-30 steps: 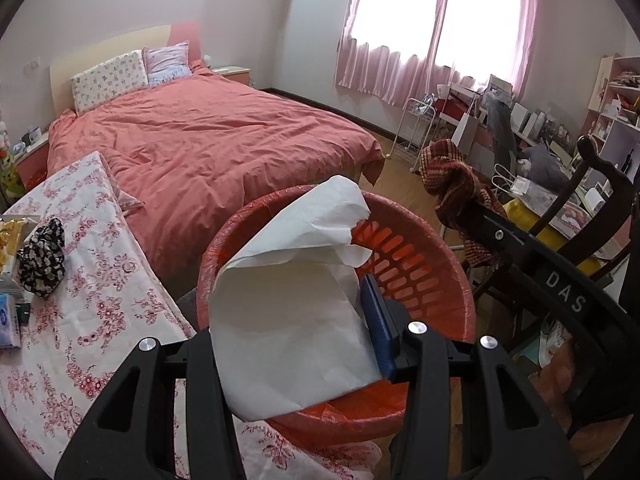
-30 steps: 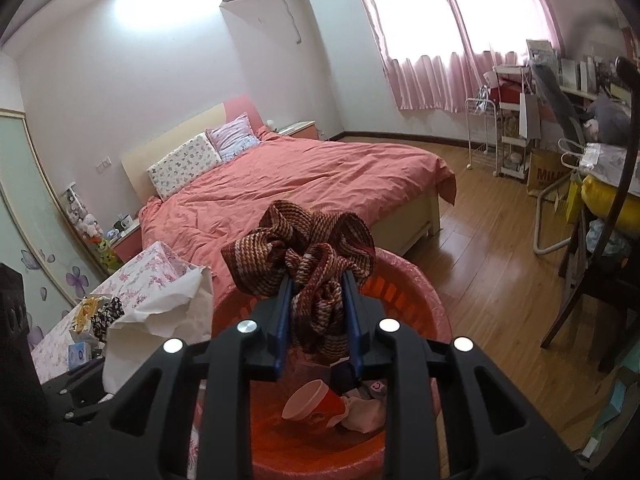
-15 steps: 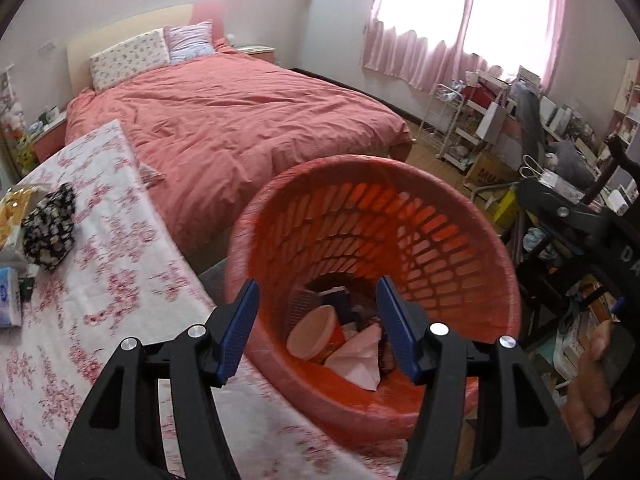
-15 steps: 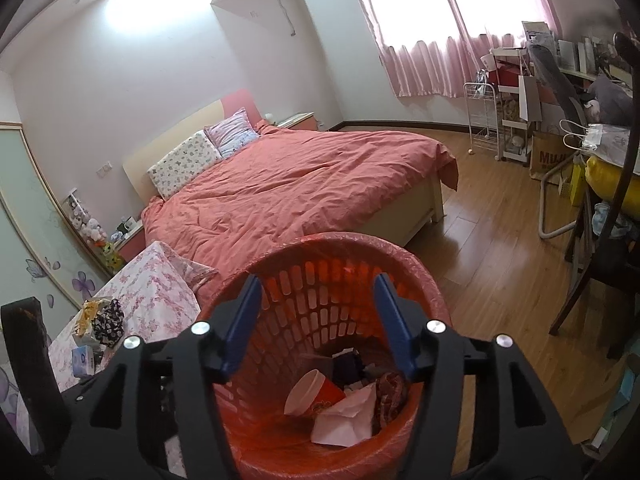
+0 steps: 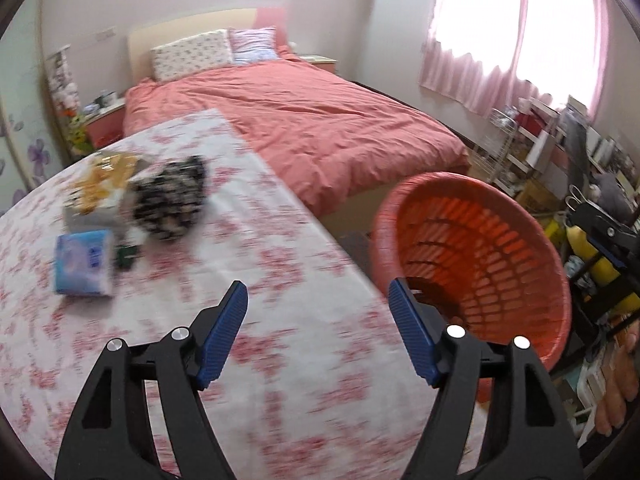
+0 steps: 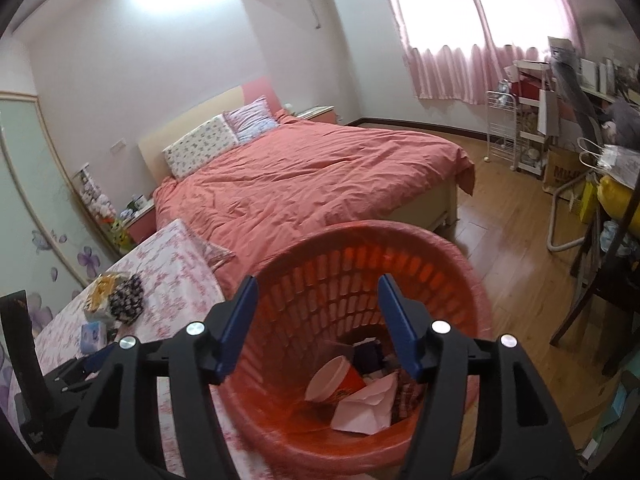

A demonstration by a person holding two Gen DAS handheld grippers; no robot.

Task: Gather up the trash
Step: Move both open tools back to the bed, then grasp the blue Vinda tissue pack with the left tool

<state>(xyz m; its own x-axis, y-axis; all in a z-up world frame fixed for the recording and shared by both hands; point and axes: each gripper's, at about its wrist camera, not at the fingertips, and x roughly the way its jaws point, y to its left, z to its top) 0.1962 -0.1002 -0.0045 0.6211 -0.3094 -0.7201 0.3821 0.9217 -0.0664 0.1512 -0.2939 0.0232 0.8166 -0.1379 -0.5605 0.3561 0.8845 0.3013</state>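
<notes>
Right wrist alone: cup [image 6: 334,380] and paper [image 6: 366,408] inside basket [image 6: 472,280], both tools empty, jaws opening

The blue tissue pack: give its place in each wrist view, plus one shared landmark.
Left wrist: blue tissue pack at left, on the floral tablecloth, blurred.
Right wrist: small at lower left, same cloth.
Shared landmark: the orange basket, beside the table in both.

One basket [image 6: 400,240], two pillows [image 6: 200,144]
</notes>
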